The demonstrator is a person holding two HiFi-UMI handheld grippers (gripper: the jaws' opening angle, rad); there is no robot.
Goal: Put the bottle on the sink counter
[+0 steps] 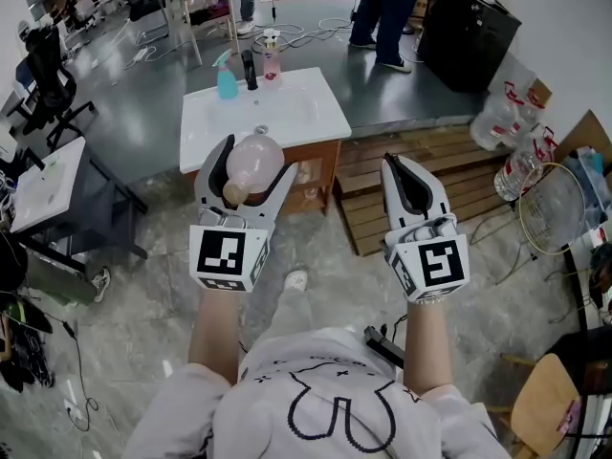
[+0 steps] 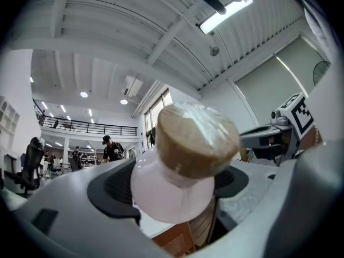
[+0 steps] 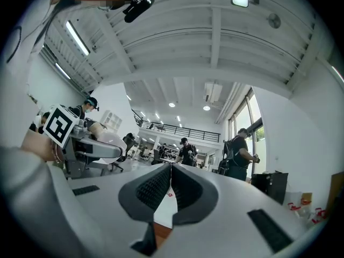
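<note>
A pale pink bottle (image 1: 256, 159) with a brown cap (image 1: 232, 193) lies between the jaws of my left gripper (image 1: 257, 157), cap end toward me. The jaws stand wide and are shut on its body. In the left gripper view the bottle (image 2: 177, 192) fills the middle, and its cap (image 2: 196, 138) points at the camera. The white sink counter (image 1: 287, 122) stands ahead, beyond the left gripper. My right gripper (image 1: 402, 175) hovers to the right, shut and holding nothing; its pads (image 3: 161, 190) meet in the right gripper view.
On the counter stand a blue spray bottle (image 1: 226, 76), a black faucet (image 1: 250, 69) and a pink bottle (image 1: 273, 60). A wooden pallet (image 1: 449, 185) lies right of the counter. There is a white table (image 1: 38, 185) at left, bags (image 1: 516, 113) at right, and people (image 1: 387, 8) behind.
</note>
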